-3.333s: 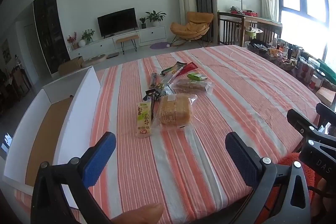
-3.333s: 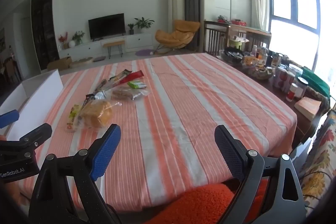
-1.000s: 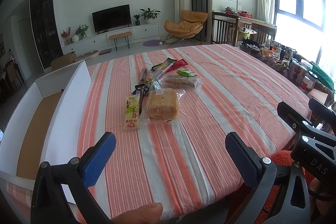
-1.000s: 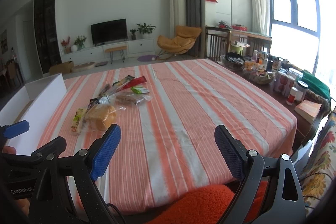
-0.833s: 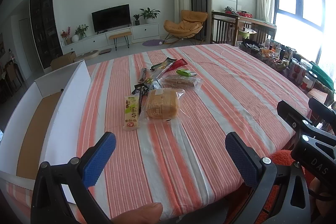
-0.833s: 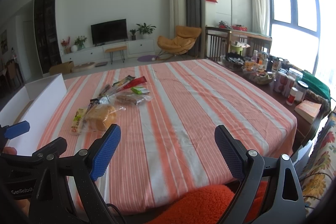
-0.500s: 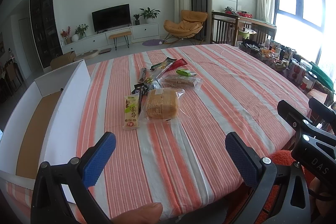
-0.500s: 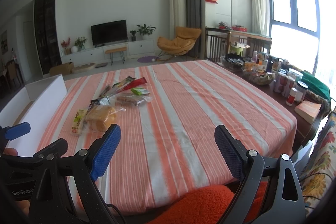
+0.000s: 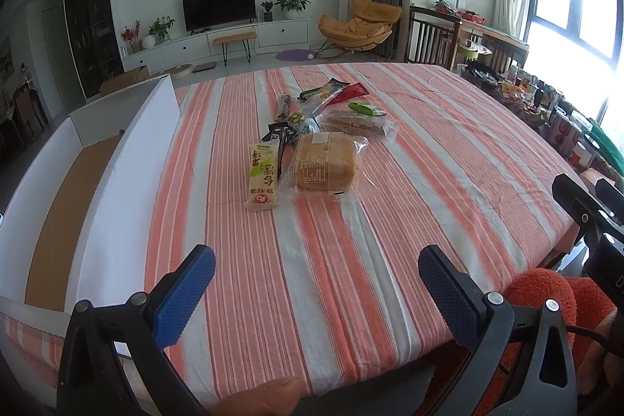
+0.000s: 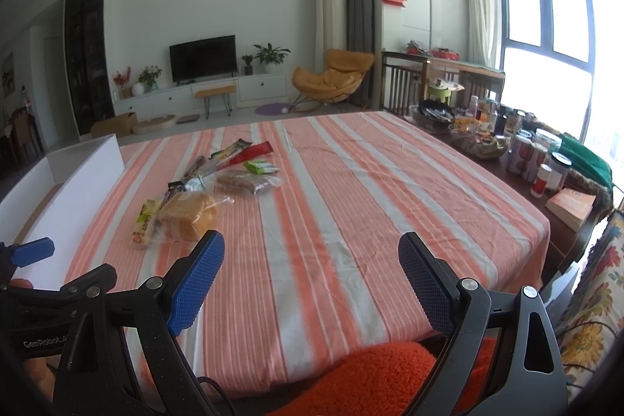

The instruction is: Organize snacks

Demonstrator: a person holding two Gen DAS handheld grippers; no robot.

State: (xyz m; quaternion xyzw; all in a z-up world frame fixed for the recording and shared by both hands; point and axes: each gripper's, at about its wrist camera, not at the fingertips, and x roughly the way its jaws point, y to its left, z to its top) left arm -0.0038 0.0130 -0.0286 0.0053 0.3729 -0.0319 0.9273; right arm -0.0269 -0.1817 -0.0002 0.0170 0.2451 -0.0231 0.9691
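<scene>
A pile of snacks lies mid-table on the striped cloth: a bagged bread loaf [image 9: 325, 162] [image 10: 191, 215], a yellow-green packet [image 9: 264, 176] [image 10: 145, 221] left of it, a clear pack of biscuits [image 9: 357, 123] [image 10: 245, 184], and several thin wrapped sticks [image 9: 335, 92] [image 10: 238, 153] behind. A white cardboard box [image 9: 117, 174] [image 10: 66, 197] stands open at the table's left. My left gripper [image 9: 316, 293] is open and empty near the front edge. My right gripper [image 10: 312, 279] is open and empty, right of the left one.
The orange-and-white striped tablecloth [image 9: 429, 162] covers the table. Jars, cans, a basket and a book [image 10: 571, 203] crowd the right side beyond the table edge. An orange fuzzy cushion [image 10: 374, 373] lies below the front edge.
Both grippers have stayed open and nearly still over the last second; since 3.3 s ago the views have pulled back slightly from the snacks.
</scene>
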